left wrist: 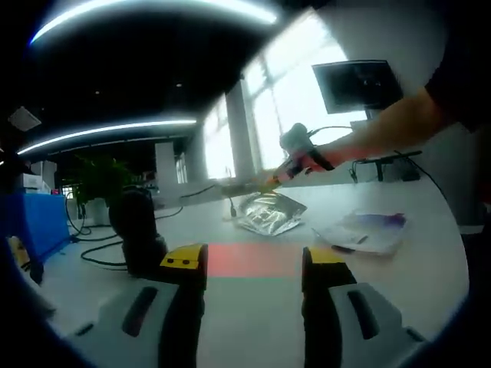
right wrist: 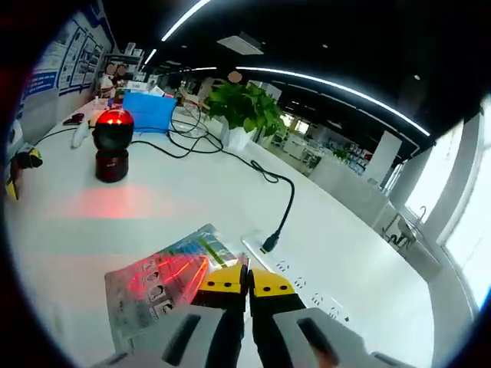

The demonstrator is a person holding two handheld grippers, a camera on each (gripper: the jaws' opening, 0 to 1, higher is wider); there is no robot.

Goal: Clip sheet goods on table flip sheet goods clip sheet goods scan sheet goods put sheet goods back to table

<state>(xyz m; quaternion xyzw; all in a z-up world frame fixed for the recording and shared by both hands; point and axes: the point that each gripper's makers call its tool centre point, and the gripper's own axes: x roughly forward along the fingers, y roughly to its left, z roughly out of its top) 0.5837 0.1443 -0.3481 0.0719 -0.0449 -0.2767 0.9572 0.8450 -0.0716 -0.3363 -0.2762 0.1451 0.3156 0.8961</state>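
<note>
1. You are holding the sheet goods (right wrist: 173, 280) in the right gripper (right wrist: 247, 282), whose yellow-tipped jaws are pressed together on one edge of the packet. In the left gripper view the same packet (left wrist: 268, 212) is showing its silver side, lifted above the white table (left wrist: 253, 307), with the right gripper (left wrist: 285, 173) coming in from the far side.

2. You are presenting it to the scanner (right wrist: 112, 144), the dark dome glowing red toward the far left part of the table (right wrist: 337, 253). Red scan lines are falling across the printed face, so I judge this to be the scan step.

3. Keep the printed face turned to the dome and tilt slowly. The film looks glossy and is likely to glare, so a slight change of angle should help the read.

4. The grip is on the edge alone and the sheet is drooping. Move gently so it is not slipping out of the jaws.

5. Your left gripper (left wrist: 253, 264) is hanging with its jaws apart and empty, low over the near edge of the table. Keep it out of the red patch (left wrist: 253, 259) on the tabletop in front of it.

6. Another clear packet (left wrist: 362, 230) is lying toward the right edge, and a black cable (right wrist: 285, 201) is trailing across the middle. Steer clear of both when setting the sheet down.
</note>
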